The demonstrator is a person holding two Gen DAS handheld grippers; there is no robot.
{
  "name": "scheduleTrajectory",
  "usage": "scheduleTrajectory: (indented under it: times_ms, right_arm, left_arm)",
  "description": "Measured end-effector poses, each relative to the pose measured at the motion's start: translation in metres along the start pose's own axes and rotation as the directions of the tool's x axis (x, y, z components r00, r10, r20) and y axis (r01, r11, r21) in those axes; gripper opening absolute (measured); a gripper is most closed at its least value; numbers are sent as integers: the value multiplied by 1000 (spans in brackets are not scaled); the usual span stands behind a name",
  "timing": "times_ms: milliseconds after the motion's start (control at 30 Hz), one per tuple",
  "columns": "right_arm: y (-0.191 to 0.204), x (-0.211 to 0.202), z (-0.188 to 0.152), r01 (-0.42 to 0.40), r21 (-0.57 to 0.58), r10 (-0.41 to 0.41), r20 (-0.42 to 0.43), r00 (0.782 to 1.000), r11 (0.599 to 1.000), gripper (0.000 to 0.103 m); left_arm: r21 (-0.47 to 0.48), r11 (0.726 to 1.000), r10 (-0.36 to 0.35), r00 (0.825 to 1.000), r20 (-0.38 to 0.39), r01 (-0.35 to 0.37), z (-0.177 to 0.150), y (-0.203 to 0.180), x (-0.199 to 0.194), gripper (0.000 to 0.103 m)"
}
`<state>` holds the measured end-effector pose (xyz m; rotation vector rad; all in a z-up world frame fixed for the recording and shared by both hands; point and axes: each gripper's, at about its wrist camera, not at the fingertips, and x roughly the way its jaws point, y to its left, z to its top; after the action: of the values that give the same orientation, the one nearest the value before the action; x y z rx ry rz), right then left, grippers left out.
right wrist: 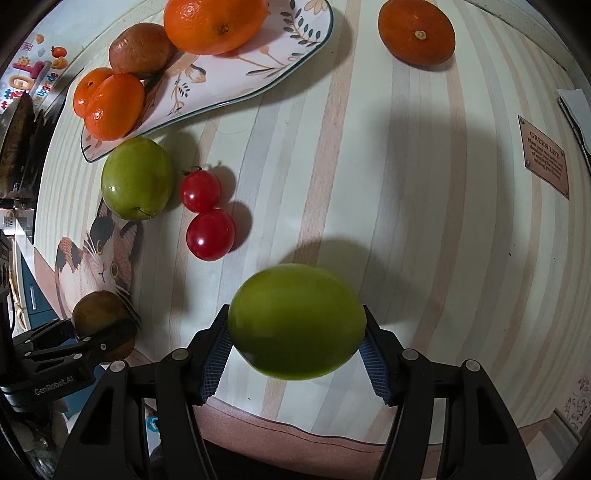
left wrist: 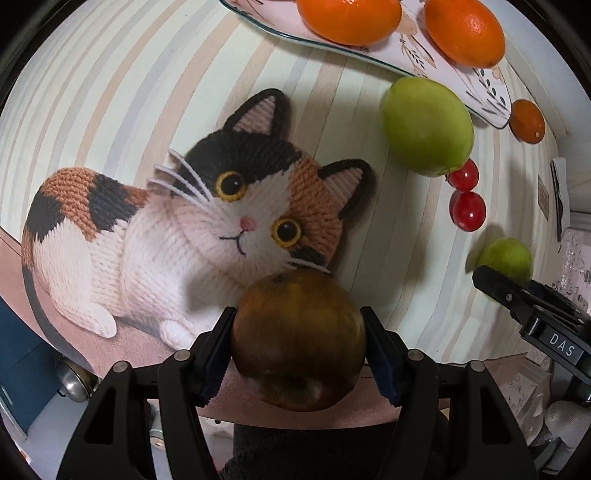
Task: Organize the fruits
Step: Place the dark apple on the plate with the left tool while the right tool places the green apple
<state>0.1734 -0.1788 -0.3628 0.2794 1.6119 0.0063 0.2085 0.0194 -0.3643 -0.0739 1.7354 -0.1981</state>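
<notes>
My left gripper is shut on a brown fruit held over the cat picture on the mat; both show at the left of the right wrist view. My right gripper is shut on a green fruit, lifted above the mat; it shows in the left wrist view. A floral plate holds oranges, two small oranges and a brown fruit. Another green fruit and two cherry tomatoes lie below the plate. A dark orange lies right of the plate.
The striped mat with a knitted-cat picture covers the table. A small brown label is on the mat at right. The table's front edge runs just ahead of my fingers. Clutter sits off the table's sides.
</notes>
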Motion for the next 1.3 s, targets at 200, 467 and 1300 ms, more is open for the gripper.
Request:
scheduleTrajectory:
  times_ms: [200, 467, 1300]
  right_arm:
    - [4, 0, -1, 10, -12, -10, 17, 1000, 1000, 62]
    - [4, -15, 0, 7, -35, -5, 77, 997, 999, 60]
    - [11, -71, 55, -118, 6, 112, 255, 960, 993, 59]
  left_arm:
    - [24, 998, 54, 998, 45, -55, -8, -12, 0, 62]
    - [11, 999, 37, 993, 109, -39, -5, -27, -22, 62]
    - [121, 992, -66, 974, 218, 40, 71, -81, -94, 62]
